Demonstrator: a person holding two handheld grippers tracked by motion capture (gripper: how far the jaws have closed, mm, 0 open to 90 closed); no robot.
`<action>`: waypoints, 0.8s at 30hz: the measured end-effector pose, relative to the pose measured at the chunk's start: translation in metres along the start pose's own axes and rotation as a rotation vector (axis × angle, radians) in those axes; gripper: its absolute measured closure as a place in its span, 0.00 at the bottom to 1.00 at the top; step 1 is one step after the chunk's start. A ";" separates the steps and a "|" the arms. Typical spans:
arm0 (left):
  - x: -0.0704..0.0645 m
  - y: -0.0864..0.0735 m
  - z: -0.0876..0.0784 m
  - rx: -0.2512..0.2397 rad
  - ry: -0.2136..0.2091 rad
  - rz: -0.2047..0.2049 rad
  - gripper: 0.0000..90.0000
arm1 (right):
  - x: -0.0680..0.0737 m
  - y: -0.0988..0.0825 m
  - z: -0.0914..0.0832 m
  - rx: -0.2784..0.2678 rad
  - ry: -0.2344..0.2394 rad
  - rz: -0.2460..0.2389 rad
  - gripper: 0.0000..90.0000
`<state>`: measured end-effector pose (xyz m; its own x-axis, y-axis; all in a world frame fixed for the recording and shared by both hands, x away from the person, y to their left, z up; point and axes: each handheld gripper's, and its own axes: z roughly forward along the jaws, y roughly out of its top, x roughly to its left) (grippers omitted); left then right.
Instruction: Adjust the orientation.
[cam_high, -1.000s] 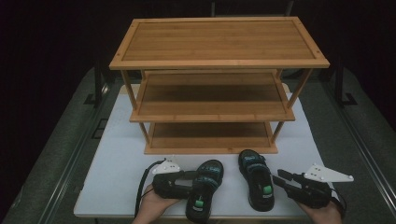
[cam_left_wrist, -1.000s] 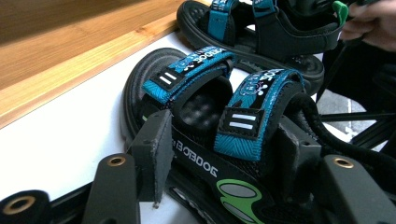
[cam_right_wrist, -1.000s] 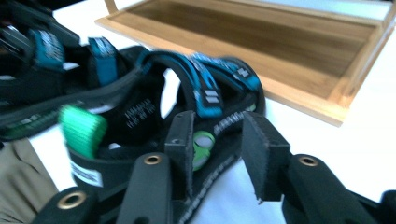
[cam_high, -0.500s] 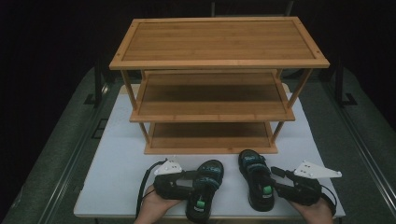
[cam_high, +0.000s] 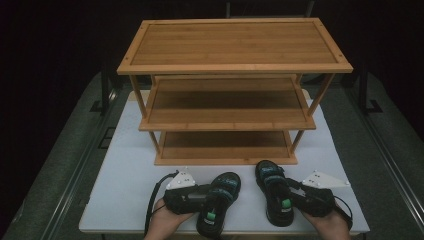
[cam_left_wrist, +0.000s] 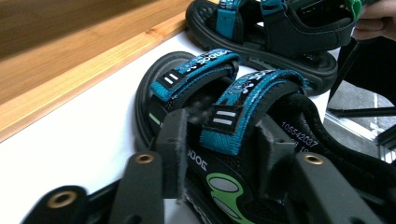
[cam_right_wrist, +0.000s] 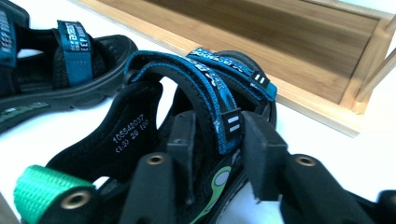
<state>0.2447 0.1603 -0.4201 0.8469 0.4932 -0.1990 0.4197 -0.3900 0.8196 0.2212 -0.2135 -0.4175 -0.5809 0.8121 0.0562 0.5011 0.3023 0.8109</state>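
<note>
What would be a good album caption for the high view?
Two hand-held grippers, left gripper and right gripper, each closing on a blue-strapped sandal before an empty three-tier bamboo rack.

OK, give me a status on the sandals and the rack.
Done: nothing; all three shelves of the bamboo shoe rack are bare. In hand: the left gripper has just closed on the left sandal's strap, the right gripper on the right sandal's. Both soles rest on the table. Left: probably lifting and shelving both.
</note>
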 end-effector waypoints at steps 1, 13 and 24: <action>0.000 0.000 -0.001 -0.009 0.004 -0.001 0.71 | 0.000 0.000 0.000 -0.001 -0.007 -0.009 0.77; -0.001 -0.003 -0.006 -0.050 0.074 0.015 0.83 | 0.000 -0.006 -0.003 -0.047 -0.038 0.035 0.86; -0.001 -0.002 -0.017 -0.134 0.123 0.012 0.84 | 0.010 -0.009 -0.010 -0.086 -0.015 0.024 0.87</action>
<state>0.2370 0.1739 -0.4126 0.8020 0.5834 -0.1281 0.3555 -0.2938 0.8873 0.2044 -0.2132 -0.4180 -0.5594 0.8261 0.0686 0.4580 0.2390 0.8562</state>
